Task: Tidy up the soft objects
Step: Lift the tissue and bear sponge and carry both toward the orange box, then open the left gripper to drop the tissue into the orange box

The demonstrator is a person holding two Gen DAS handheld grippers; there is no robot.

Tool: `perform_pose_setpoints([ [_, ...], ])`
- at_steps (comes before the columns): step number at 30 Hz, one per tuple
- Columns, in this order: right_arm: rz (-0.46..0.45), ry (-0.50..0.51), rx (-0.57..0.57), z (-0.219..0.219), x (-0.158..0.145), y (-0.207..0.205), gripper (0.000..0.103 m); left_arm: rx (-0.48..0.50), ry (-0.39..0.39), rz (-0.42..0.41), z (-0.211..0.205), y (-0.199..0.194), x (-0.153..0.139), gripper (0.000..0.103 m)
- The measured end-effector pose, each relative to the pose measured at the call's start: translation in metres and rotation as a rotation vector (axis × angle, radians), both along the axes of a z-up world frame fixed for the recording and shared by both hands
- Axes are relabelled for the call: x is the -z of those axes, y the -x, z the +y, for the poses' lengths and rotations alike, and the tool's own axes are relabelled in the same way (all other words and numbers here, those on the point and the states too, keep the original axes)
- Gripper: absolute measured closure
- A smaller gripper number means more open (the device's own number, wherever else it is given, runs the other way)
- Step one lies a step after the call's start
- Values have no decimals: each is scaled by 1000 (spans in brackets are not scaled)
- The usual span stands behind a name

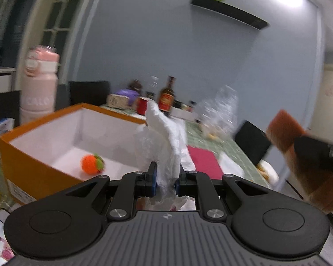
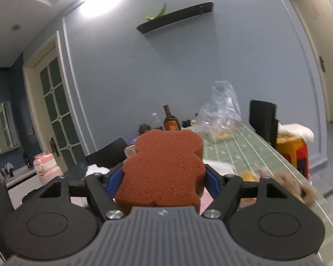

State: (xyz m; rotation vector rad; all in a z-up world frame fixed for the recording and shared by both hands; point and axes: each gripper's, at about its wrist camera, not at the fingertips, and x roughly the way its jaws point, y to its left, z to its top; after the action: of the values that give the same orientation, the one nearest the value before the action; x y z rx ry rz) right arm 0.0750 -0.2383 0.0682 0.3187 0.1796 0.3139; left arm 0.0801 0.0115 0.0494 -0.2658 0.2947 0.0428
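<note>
My left gripper (image 1: 165, 180) is shut on a crumpled white tissue (image 1: 166, 137) and holds it up just right of an orange box (image 1: 33, 168) with a white inside. An orange knitted ball with a green top (image 1: 92, 163) lies in the box. My right gripper (image 2: 164, 181) is shut on a brown sponge (image 2: 164, 170) that stands up between its fingers. In the left wrist view the right gripper and the sponge (image 1: 284, 130) show blurred at the right, above the table.
A pink bottle (image 1: 40, 84) stands behind the box. A brown sauce bottle (image 1: 166, 95), a red cup (image 1: 142, 105), a clear plastic bag (image 1: 219, 110) and a magenta sheet (image 1: 205, 163) are on the green tablecloth (image 2: 239, 148). Black chairs (image 2: 264, 119) flank the table.
</note>
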Motion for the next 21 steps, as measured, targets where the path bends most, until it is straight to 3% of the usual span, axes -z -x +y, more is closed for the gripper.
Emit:
perform_pose_setpoints([
  [10,41,61,-171,40,-47,-87,30,-242,17,52,13,-36,-4,86],
  [15,87,-8,-227,44,-70,-140,30,-316,65,122,25,-62,-11,86],
  [21,115,-122,-283,47,-87,-172,30,-435,197,149,43,-83,-15,87],
])
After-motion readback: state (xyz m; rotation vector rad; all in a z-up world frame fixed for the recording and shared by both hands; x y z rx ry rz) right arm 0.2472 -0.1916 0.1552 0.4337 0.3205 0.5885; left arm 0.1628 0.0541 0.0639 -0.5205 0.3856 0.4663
